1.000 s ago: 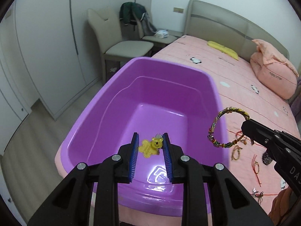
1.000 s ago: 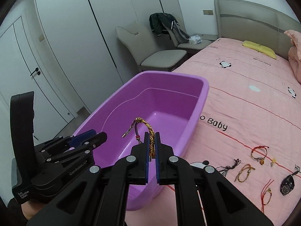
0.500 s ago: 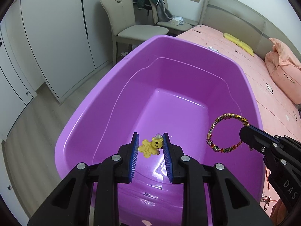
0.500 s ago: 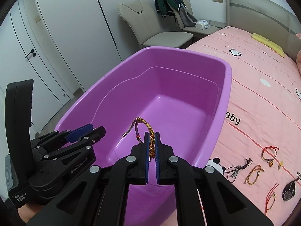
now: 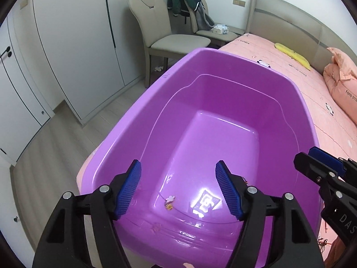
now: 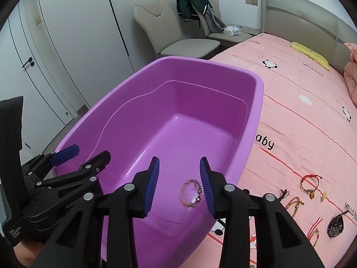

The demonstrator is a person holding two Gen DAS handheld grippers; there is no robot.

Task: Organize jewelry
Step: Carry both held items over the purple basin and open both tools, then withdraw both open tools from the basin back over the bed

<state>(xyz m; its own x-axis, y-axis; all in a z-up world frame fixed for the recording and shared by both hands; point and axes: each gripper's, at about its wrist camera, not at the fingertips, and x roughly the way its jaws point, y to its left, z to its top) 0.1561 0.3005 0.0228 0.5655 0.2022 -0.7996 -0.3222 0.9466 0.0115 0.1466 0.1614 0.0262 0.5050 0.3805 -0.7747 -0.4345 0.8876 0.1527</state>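
On the pink bedspread (image 6: 301,134), the purple plastic tub (image 6: 254,120) is holding a beaded bracelet (image 6: 190,193), lying below the spread-open right gripper (image 6: 179,179); the left gripper (image 5: 178,187) is hanging spread open too.

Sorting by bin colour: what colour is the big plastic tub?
Purple; the large plastic tub shows best in the right wrist view.

The tub (image 6: 256,116) sits on the bed (image 6: 301,134) at its left edge; a bracelet (image 6: 190,193) lies in the tub's near end; more jewelry (image 6: 310,184) lies on the bed right of the tub; a chair (image 6: 178,38) stands behind the tub.
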